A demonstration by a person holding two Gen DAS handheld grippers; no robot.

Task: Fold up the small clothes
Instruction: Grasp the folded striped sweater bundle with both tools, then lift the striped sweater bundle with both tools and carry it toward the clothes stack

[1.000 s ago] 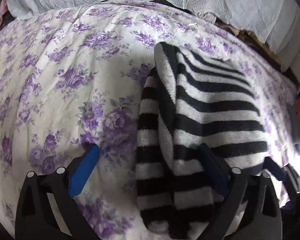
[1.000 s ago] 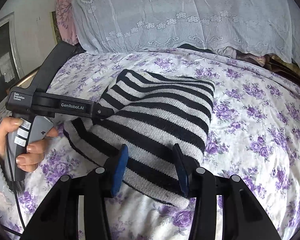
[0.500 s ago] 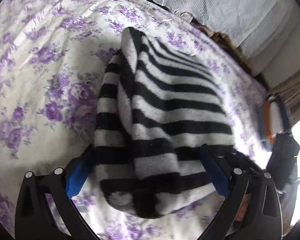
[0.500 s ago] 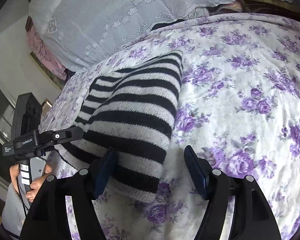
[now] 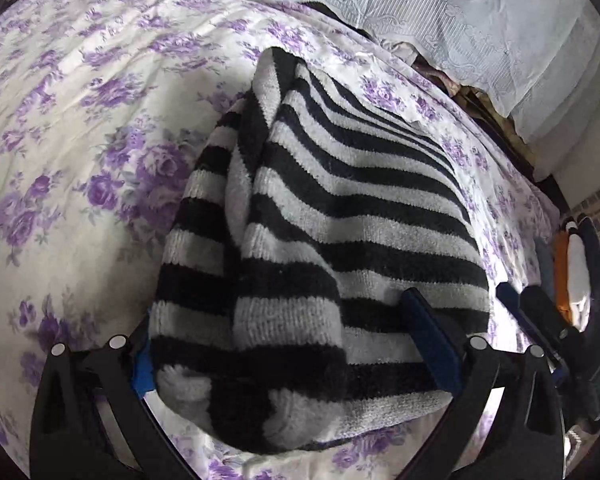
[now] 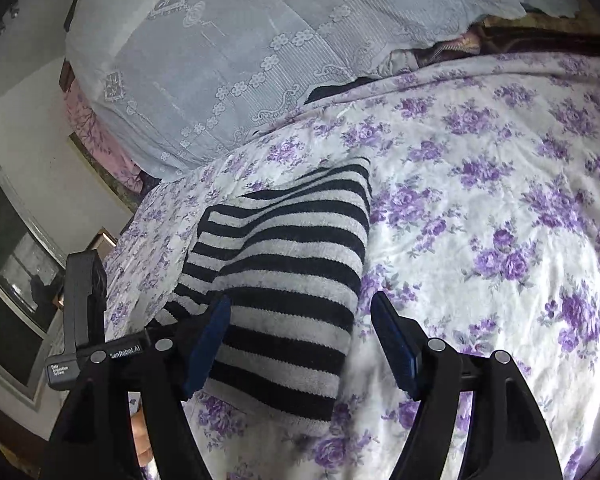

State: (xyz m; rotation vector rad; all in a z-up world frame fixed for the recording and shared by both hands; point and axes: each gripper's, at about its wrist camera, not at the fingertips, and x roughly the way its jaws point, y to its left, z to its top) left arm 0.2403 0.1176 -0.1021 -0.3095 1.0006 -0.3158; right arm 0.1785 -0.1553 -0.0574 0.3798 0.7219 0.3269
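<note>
Left gripper (image 5: 288, 344) spread wide, blue pads either side of sweater (image 5: 324, 240), not pinching. Right gripper (image 6: 300, 344) also wide; near pad on knit, far pad over bedsheet (image 6: 500, 208). Sweater: fuzzy black/white stripes, folded thick bundle, on floral purple sheet. Lace cover (image 6: 228, 52) at 12 o'clock.

Since a second ago the right gripper (image 6: 302, 340) has spread wider and shifted to the striped sweater's (image 6: 284, 280) right edge, its right finger now over the floral bedspread (image 6: 500, 220).
</note>
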